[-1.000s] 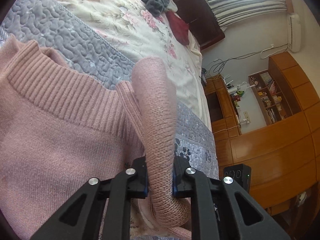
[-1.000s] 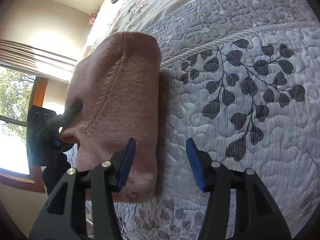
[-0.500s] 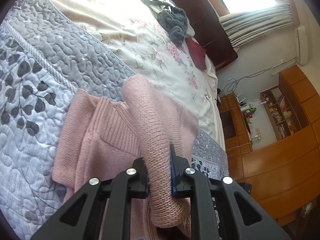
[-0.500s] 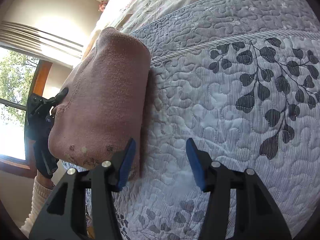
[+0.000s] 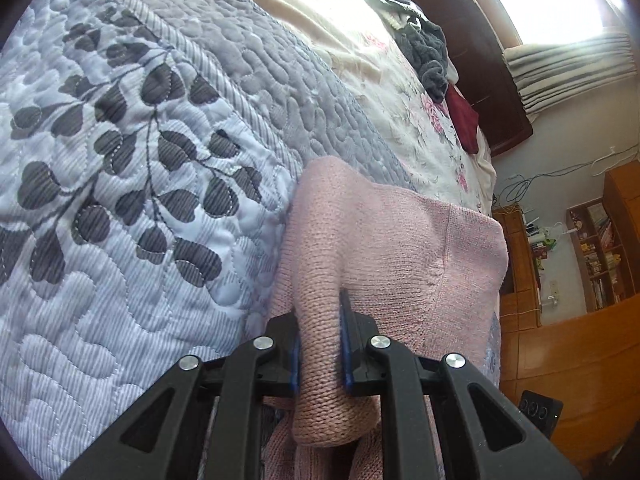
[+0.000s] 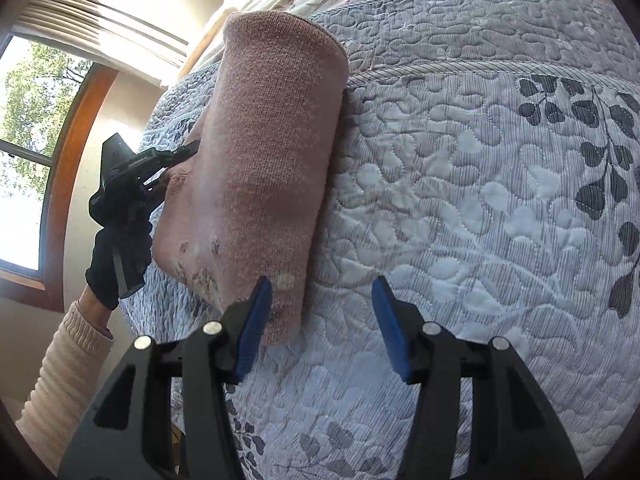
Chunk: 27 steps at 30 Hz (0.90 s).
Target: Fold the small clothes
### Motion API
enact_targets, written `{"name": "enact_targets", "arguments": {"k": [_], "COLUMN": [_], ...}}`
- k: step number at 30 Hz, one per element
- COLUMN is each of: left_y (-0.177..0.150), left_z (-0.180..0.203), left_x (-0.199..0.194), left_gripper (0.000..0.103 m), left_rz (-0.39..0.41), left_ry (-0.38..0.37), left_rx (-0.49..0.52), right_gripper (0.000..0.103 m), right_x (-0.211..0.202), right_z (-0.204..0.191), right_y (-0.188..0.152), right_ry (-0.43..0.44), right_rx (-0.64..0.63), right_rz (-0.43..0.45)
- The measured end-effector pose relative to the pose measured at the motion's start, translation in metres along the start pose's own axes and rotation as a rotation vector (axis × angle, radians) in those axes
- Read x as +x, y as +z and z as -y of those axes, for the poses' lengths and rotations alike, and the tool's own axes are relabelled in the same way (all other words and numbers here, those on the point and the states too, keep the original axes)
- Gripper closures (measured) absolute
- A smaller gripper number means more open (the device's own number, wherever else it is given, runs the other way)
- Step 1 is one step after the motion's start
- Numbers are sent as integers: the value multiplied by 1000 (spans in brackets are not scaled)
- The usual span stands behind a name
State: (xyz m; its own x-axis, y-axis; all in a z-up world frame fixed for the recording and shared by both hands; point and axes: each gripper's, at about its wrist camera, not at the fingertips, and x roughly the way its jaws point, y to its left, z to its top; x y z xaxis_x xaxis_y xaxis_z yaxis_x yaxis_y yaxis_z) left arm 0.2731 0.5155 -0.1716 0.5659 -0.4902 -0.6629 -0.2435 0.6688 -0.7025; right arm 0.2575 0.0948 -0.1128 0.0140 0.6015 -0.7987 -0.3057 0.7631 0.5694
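A pink knitted sweater (image 5: 404, 256) lies folded on the grey quilt (image 5: 132, 184) with a dark leaf print. My left gripper (image 5: 320, 344) is shut on a thick fold of it, which bulges out below the jaws. In the right wrist view the same sweater (image 6: 264, 168) forms a folded bundle on the quilt (image 6: 480, 208). My right gripper (image 6: 322, 320) is open just in front of the bundle's near edge, with its left pad against the fabric and nothing held. The left gripper (image 6: 176, 156) shows at the bundle's far side, held by a gloved hand (image 6: 116, 264).
A grey garment (image 5: 428, 48) and a dark red one (image 5: 462, 120) lie near the headboard on a floral sheet (image 5: 400, 92). Wooden cabinets and shelves (image 5: 592, 256) stand beyond the bed. A window (image 6: 28, 128) with a wooden frame is on the other side.
My left gripper has carried the sweater fold up and over, so the ribbed collar is no longer seen and the bundle looks narrower. My right gripper stayed open and drew slightly back.
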Motion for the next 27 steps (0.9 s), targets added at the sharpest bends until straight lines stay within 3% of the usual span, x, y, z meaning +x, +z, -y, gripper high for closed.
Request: {"name": "enact_targets", "arguments": {"k": [5, 7, 11, 12, 16, 19, 20, 21, 22, 23, 27], "left_y": [-11, -21, -58, -68, -98, -112, -115, -117, -118, -118, -116], "left_z": [3, 6, 29, 35, 49, 48, 47, 43, 40, 38, 39], "left_x": [-27, -46, -77, -80, -71, -54, -47, -41, -38, -38, -46], "left_gripper": [79, 70, 61, 57, 56, 62, 83, 91, 92, 95, 95], "left_rz": [20, 35, 40, 32, -25, -75, -102, -128, -142, -141, -133], "left_ry": [-4, 11, 18, 19, 33, 67, 84, 90, 98, 97, 110], "left_rx": [-8, 11, 111, 133, 172, 188, 187, 176, 163, 159, 202], "right_gripper": [49, 47, 44, 44, 40, 40, 42, 47, 69, 78, 83], "right_x": [11, 12, 15, 17, 32, 46, 52, 56, 58, 58, 49], "right_z": [-8, -10, -11, -13, -16, -18, -17, -15, -15, -15, -23], "right_y": [-2, -3, -6, -7, -12, -14, -15, -16, -15, -16, -19], "right_ry": [14, 18, 40, 47, 88, 80, 73, 77, 103, 125, 122], "right_rx": [-12, -17, -9, -4, 28, 57, 65, 72, 78, 81, 42], "right_rz": [-15, -12, -10, -11, -33, -61, -74, -91, -103, -106, -82]}}
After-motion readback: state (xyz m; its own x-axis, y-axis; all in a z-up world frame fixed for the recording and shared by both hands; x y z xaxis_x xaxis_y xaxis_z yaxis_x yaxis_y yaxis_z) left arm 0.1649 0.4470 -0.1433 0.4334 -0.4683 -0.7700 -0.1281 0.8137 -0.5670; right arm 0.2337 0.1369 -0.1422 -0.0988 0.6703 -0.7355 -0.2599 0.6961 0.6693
